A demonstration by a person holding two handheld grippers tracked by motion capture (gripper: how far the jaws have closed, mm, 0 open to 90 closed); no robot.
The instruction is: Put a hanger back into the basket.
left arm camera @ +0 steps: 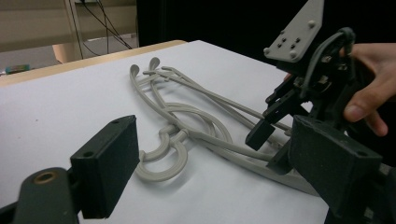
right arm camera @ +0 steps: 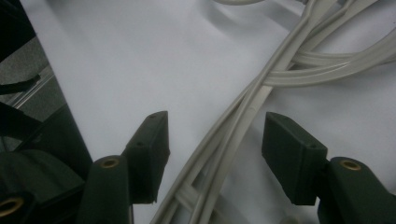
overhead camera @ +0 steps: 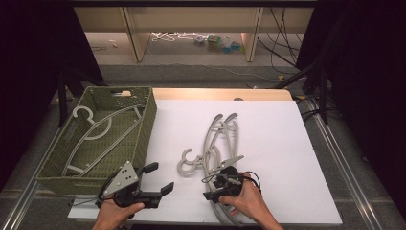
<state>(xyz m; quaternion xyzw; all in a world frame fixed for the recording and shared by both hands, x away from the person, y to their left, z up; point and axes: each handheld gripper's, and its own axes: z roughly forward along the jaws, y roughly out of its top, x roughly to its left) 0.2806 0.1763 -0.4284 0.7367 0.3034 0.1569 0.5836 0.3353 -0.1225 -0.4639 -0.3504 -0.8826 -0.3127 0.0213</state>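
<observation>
Several grey plastic hangers lie tangled in a pile on the white tabletop. My right gripper is down at the near end of the pile. In the right gripper view its jaws stand apart on either side of two hanger arms, with the pads clear of them. My left gripper hovers near the table's front edge, left of the pile, open with nothing between its jaws. The left gripper view looks across the hooks to the right gripper. One more hanger lies in the green basket.
The woven green basket stands at the table's left edge, close to my left hand. The white surface stretches bare to the right of the pile. Dark frame posts and cables flank the table; shelving stands on the floor beyond the far edge.
</observation>
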